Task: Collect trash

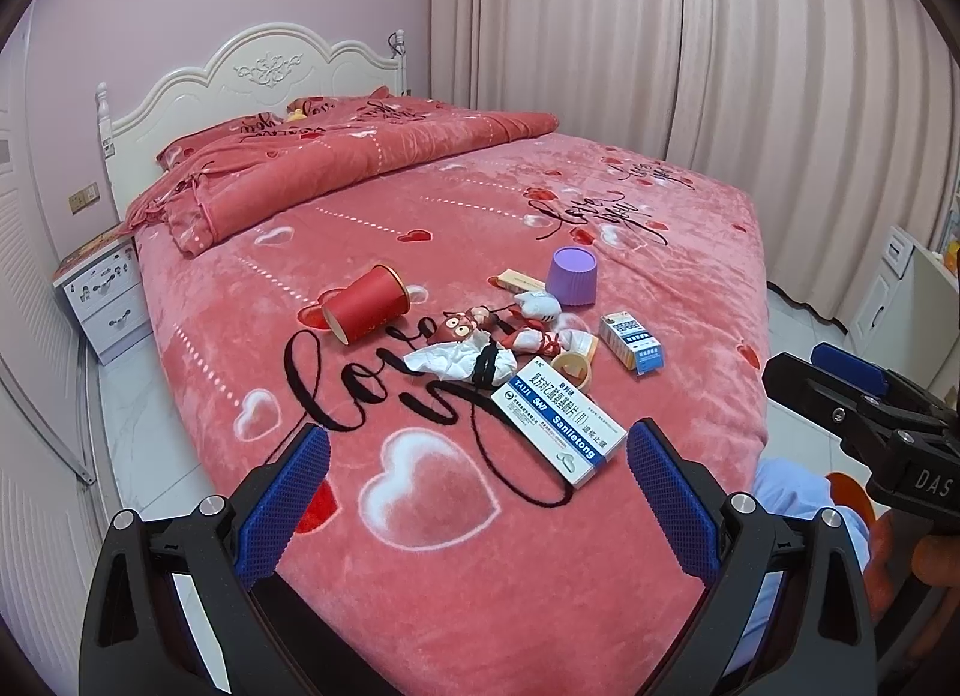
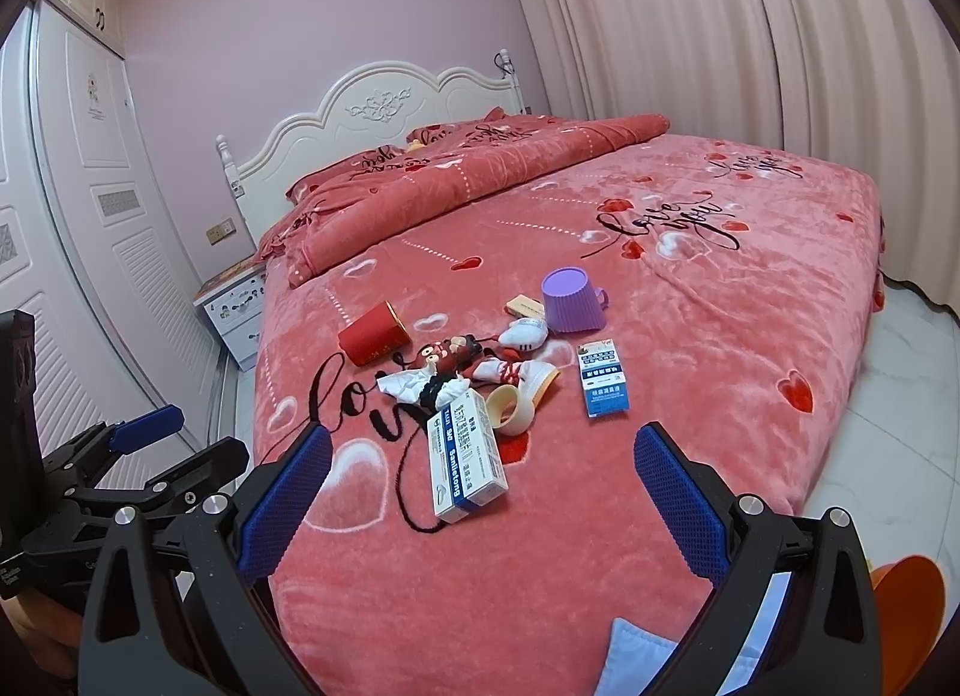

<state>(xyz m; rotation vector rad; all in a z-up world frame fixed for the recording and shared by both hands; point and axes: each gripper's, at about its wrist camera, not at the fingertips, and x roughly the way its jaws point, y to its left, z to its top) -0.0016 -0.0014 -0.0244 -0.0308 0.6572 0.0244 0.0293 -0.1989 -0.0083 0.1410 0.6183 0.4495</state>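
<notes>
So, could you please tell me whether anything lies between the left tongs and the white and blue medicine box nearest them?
Nothing visible does. The left tongs stand open over bare blanket, and the medicine box lies just ahead, nearest of the clutter, crossed only by black yarn at its far end.

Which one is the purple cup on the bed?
Find the pink bed and the pile of small things near its foot end. At the pile's far edge stands the purple cup, upside down beside a white sock. It is the only purple, ribbed thing there.

Plush matt blanket (image 1: 480, 546), glossy cardboard med box (image 1: 555, 431), crumpled paper tissue (image 1: 456, 363), ribbed plastic cup (image 1: 573, 276).
</notes>
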